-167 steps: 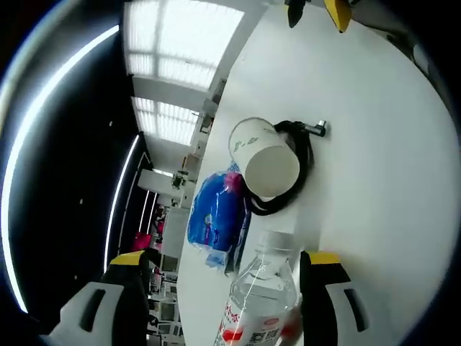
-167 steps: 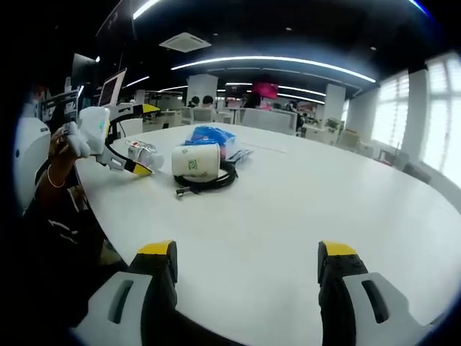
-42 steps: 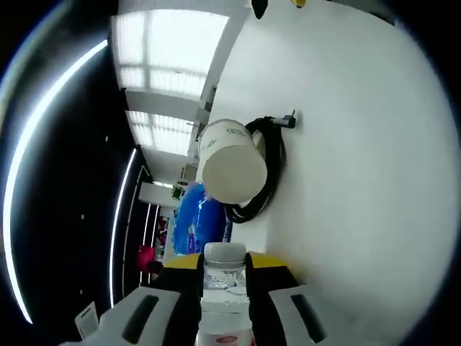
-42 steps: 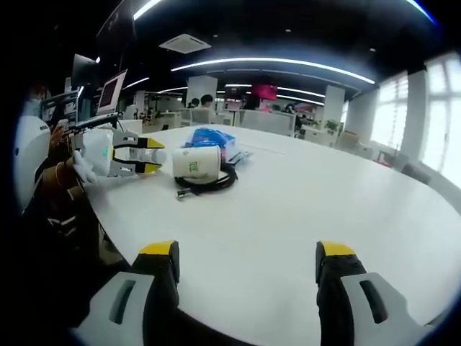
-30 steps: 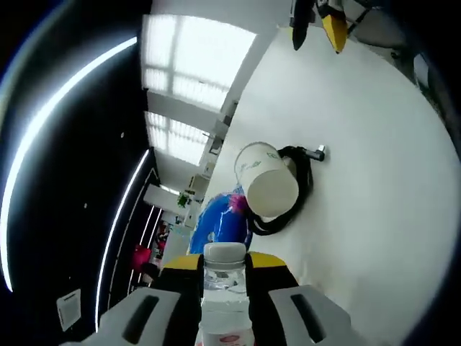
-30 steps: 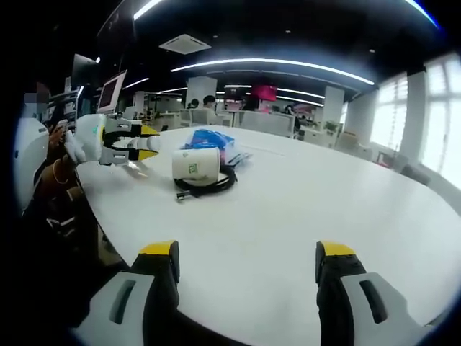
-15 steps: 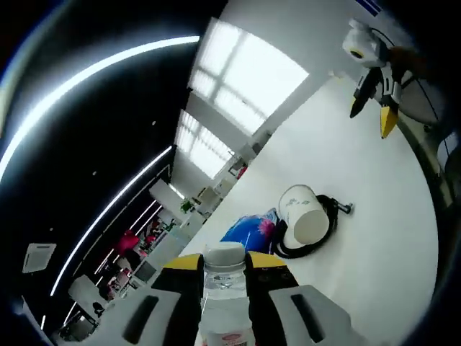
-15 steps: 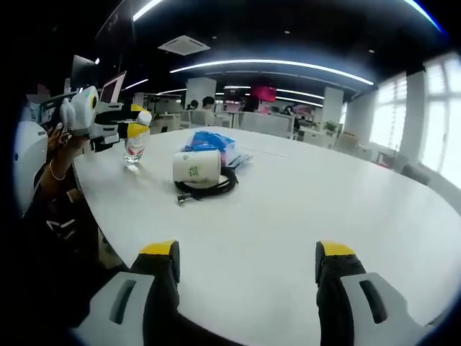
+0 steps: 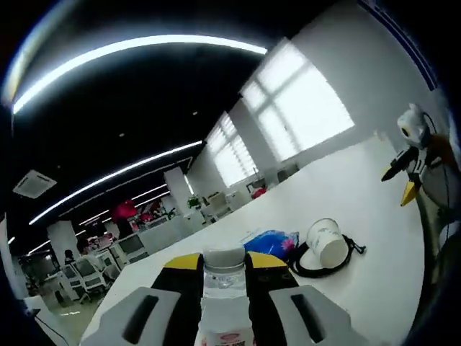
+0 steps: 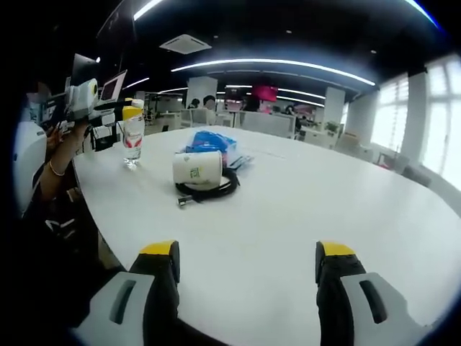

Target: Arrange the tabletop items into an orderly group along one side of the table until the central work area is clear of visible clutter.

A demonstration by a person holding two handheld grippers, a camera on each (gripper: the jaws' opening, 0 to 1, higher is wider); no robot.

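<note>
White table (image 10: 302,209) bears red-labelled water bottle (image 10: 132,135), writing unreadable.

One water bottle (image 10: 132,135), one paper cup (image 10: 196,167), one black cable coil (image 10: 209,189), one blue packet (image 10: 209,138).

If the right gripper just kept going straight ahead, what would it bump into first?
Probably nothing soon: ahead of the open right gripper lies bare white table. The paper cup on the black cable sits off to the left, though depth is hard to judge.
</note>
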